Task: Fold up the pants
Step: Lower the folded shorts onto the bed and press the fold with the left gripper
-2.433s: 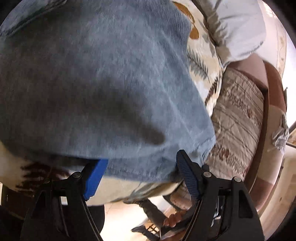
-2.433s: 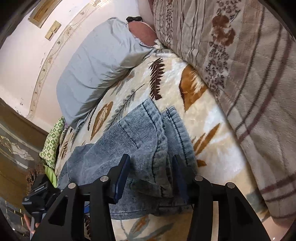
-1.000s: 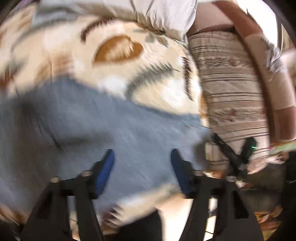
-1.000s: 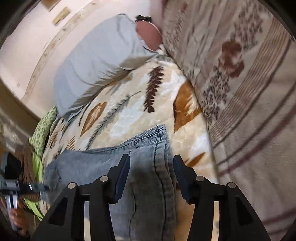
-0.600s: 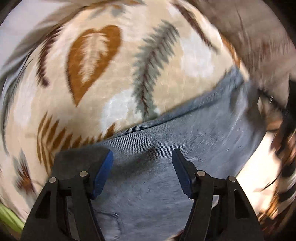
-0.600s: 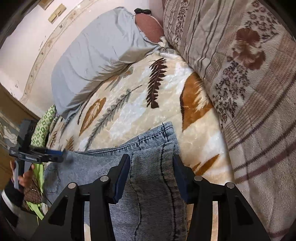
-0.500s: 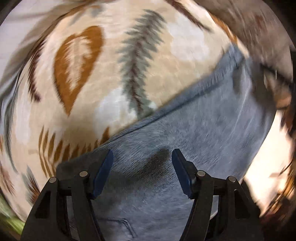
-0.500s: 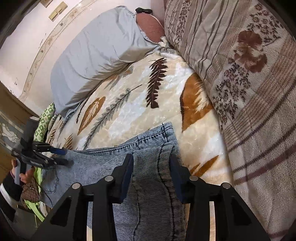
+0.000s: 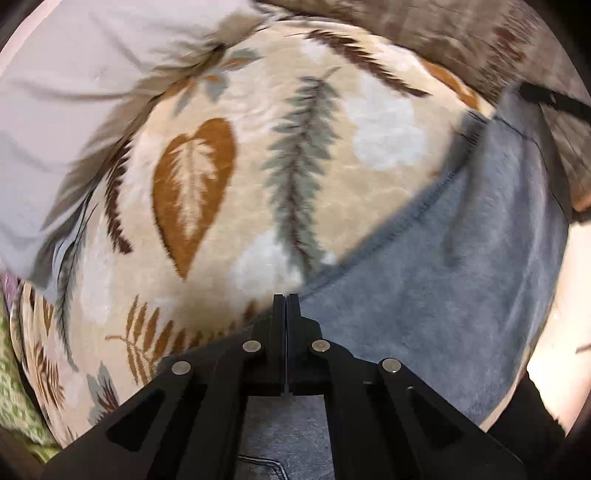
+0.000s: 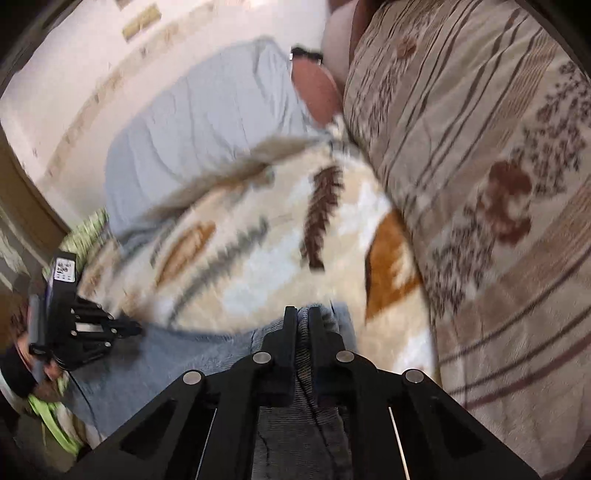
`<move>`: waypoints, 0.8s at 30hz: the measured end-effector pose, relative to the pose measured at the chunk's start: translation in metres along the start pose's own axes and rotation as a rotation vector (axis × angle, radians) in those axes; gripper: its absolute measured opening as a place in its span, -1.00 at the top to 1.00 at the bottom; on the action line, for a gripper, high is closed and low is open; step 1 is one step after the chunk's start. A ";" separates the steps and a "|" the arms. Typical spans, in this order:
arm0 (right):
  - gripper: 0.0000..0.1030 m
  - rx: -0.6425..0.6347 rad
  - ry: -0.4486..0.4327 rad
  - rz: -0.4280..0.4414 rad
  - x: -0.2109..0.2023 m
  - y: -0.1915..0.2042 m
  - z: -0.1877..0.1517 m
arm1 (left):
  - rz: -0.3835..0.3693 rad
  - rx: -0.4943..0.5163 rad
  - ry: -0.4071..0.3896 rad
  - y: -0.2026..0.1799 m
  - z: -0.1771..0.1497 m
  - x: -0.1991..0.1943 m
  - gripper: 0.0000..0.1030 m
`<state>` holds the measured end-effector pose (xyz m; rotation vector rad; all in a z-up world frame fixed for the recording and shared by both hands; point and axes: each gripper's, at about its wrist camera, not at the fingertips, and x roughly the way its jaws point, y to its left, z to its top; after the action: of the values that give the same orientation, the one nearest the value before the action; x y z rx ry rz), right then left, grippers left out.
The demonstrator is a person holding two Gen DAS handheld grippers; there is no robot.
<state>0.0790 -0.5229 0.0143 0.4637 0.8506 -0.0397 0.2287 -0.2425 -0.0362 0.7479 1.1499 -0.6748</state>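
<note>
- Pants (image 9: pixel 443 295) of blue denim lie on a leaf-print blanket (image 9: pixel 229 177), along its near edge; the long axis runs across the bed, from the left gripper (image 9: pixel 286 299) at one end to the right gripper (image 10: pixel 302 314) at the other.
- In the left wrist view a stitched edge of the pants runs diagonally from the fingertips up toward a striped quilt (image 9: pixel 443 22) at the far end of the blanket.
- Left gripper's jaws have just been closing and now meet, with no gap to be seen; the tips sit at the denim's edge where it meets the blanket, but whether any cloth is pinched between them I cannot tell.
- Right gripper's jaws have also just been closing and are clamped on a bunched ridge of denim, which shows between the fingers as a dark ribbed strip.
- Half a second earlier both pairs of jaws stood apart over flat denim; in the right wrist view the cloth now rises into a fold at the tips.
- Only the right wrist view shows the left gripper (image 10: pixel 129 328) from outside, held in a hand (image 10: pixel 40 369) at the blanket's left edge, with its tips on the denim.
- Only that view shows the grey pillow (image 10: pixel 207 122) whole and the wall behind it; the left wrist view shows only a corner of the pillow.
</note>
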 end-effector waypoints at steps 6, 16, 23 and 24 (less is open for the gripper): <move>0.90 0.064 0.087 -0.075 0.035 -0.025 -0.016 | -0.006 -0.046 0.058 0.027 -0.013 0.011 1.00; 0.51 0.201 0.089 0.010 0.029 -0.041 -0.022 | -0.180 0.035 0.135 0.031 -0.006 0.014 -0.29; 0.43 0.126 0.146 -0.049 0.046 -0.028 -0.032 | -0.020 0.245 0.196 -0.002 -0.008 0.048 0.02; 0.51 0.091 0.143 -0.069 0.046 -0.024 -0.032 | -0.027 0.255 0.178 -0.006 -0.007 0.046 0.61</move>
<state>0.0816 -0.5241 -0.0470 0.5270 1.0084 -0.1098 0.2331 -0.2445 -0.0830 1.0264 1.2505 -0.7992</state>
